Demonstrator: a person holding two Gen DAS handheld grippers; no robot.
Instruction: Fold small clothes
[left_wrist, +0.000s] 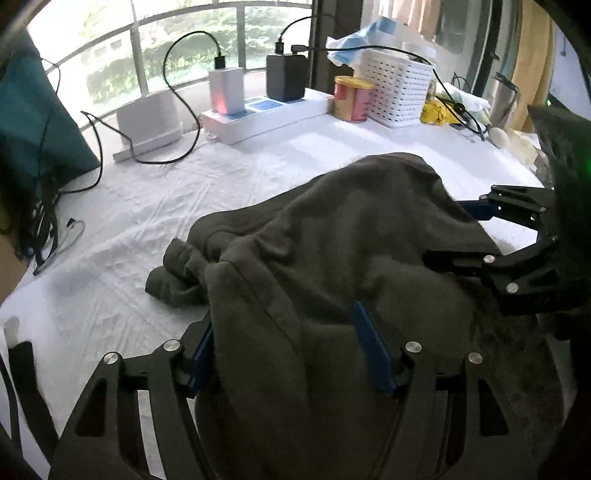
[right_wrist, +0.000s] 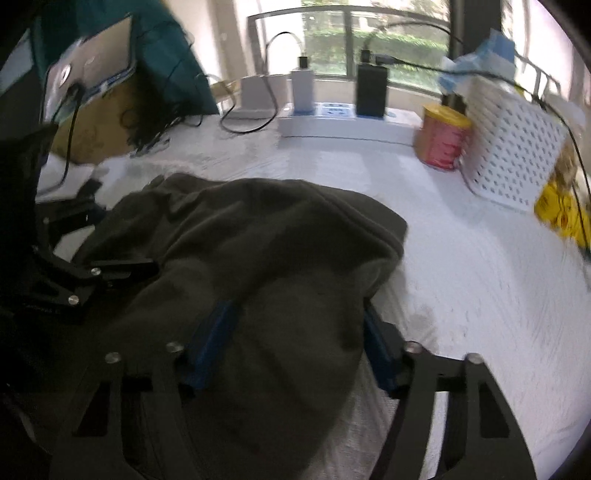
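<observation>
The dark olive-grey fleece garment (left_wrist: 332, 236) is lying bunched on the white-sheeted bench (left_wrist: 155, 206), one edge being lifted toward both cameras. The left hand-held gripper (left_wrist: 291, 347) is standing wide with a thick fold of cloth between its blue pads; the right hand-held gripper (right_wrist: 295, 343) is straddling another fold, though blur is leaving me unable to tell whether either is truly pinching. A fold-over seems to be in hand; next, the edge wants carrying across and laying flat, clear of the red tin (left_wrist: 352, 99).

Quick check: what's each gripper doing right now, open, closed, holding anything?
Left gripper: jaws wide, dark garment bunched between them; grip cannot be told.
Right gripper: same garment between its jaws; grip cannot be told.
</observation>
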